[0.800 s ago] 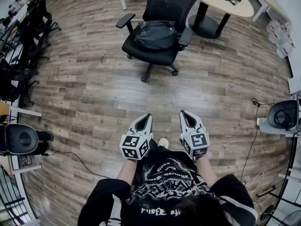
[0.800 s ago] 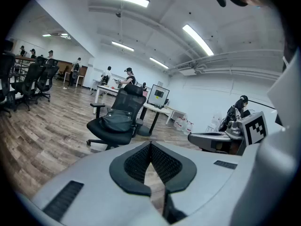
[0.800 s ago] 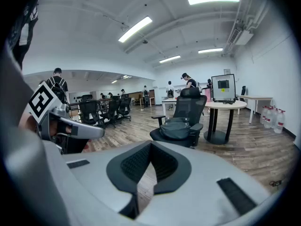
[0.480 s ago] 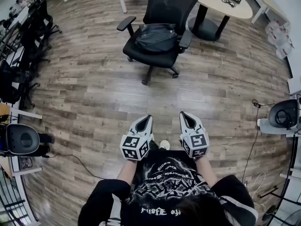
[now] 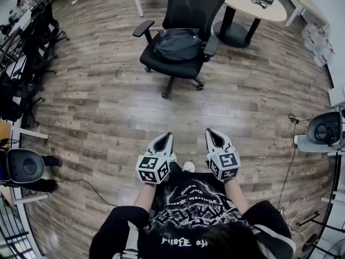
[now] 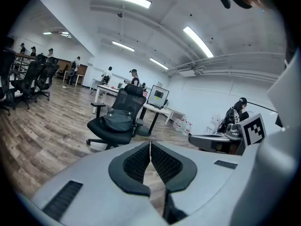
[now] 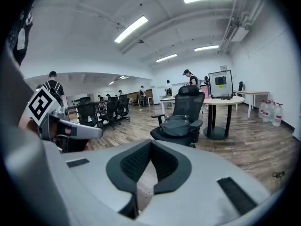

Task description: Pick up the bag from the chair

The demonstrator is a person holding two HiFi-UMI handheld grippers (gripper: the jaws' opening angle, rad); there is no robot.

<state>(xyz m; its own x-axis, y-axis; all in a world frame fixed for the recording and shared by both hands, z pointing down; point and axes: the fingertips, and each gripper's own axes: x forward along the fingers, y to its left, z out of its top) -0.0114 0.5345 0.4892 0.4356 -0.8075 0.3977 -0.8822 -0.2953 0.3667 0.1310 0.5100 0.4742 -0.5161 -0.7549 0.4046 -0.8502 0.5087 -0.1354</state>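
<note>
Facing upper centre of the frame, you have the black bag (image 5: 178, 45) lying crosswise on the office chair (image 5: 173, 68) seat, well apart from both claws. Left gripper (image 5: 169, 136) and right gripper (image 5: 209, 131) are pinched closed and empty; the left is marginally nearer.

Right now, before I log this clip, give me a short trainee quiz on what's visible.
1. True or false: the dark grey soft bag lies on the seat of the black mesh office chair.
2. The left gripper and right gripper are: A) both shut and empty; B) both wide open; C) one clamped on the bag.
3. Fill in: behind the chair stands a round pale-topped ____ on a black pedestal.

Key: 1 true; 2 A; 3 table.
</note>
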